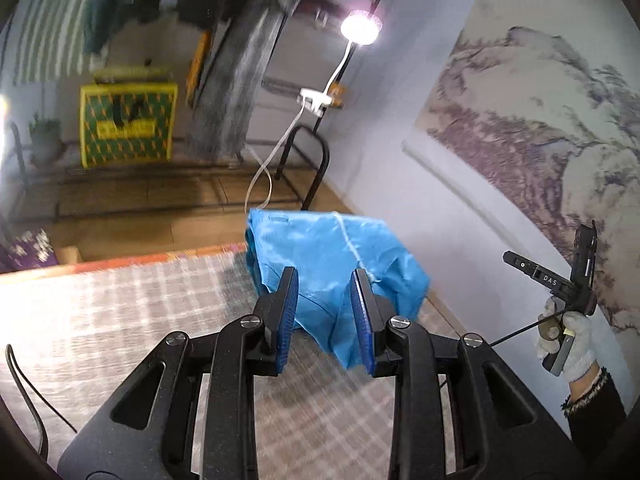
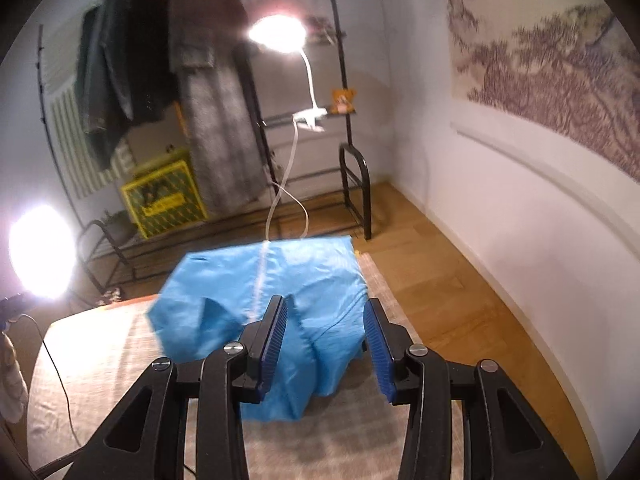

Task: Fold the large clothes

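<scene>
1 lit lamp beyond blue garment

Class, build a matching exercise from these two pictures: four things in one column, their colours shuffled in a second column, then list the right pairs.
Things:
1. jacket
2. storage box
3. glove
4. soft toy

Colours:
A. white
B. orange
C. blue
D. yellow and green

Pairs: 1-C, 2-D, 3-A, 4-B
</scene>
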Demonstrator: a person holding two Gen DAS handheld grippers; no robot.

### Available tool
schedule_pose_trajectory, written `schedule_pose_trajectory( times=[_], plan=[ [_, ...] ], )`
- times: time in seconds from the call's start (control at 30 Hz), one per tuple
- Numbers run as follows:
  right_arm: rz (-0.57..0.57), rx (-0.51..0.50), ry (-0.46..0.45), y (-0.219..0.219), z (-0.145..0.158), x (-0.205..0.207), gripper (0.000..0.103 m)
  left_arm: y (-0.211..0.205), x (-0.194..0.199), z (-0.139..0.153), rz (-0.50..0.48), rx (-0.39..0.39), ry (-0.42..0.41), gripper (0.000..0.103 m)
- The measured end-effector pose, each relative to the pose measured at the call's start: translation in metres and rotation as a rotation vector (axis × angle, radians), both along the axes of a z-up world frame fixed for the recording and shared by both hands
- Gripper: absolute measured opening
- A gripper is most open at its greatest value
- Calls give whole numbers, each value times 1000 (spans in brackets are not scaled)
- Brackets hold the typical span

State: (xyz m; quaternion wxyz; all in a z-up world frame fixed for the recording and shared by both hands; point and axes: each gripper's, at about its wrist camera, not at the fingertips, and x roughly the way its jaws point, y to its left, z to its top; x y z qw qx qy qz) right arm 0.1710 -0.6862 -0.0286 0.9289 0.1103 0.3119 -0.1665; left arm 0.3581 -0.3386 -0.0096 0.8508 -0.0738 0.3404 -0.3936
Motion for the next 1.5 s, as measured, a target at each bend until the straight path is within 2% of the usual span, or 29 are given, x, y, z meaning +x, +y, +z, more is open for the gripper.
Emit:
schedule_pose_trajectory(
  times=[0.27,0.47,0.67,0.87,0.93,1.0,1.03,1.2,1.23,1.27,1.3,1.4,1.5],
  plan=[
    [46,-30,-95,50,67,-91,42,93,-85,76,21,0,-108,28],
    [77,-80,-124,88,103,-157,42,154,-149,106,6,-9,-141,28],
    [94,-101,-162,111,131,-205,42,206,-199,129,22,-12,-169,28],
    [89,-130,-195,124,148,-234,42,251,-238,151,71,-3,-219,28],
    [66,-142,-181,129,147,-240,44,260,-251,147,83,4,-220,31],
    [44,-151,-165,137,138,-245,55,261,-258,134,89,7,-198,43],
    [41,-146,-157,144,132,-249,57,259,-263,123,88,17,-187,46],
    [32,-117,-107,170,95,-262,58,243,-292,74,70,58,-168,47],
    [29,-110,-101,174,89,-266,60,239,-297,65,71,58,-162,52],
    [23,-105,-97,179,83,-268,68,236,-303,54,68,53,-152,60],
    [9,-109,-94,183,77,-271,74,234,-307,47,68,48,-142,64],
    [-28,-140,-83,198,62,-281,80,230,-315,31,82,42,-114,68],
    [-42,-163,-70,213,49,-287,90,225,-320,21,112,77,-115,77]
  ],
)
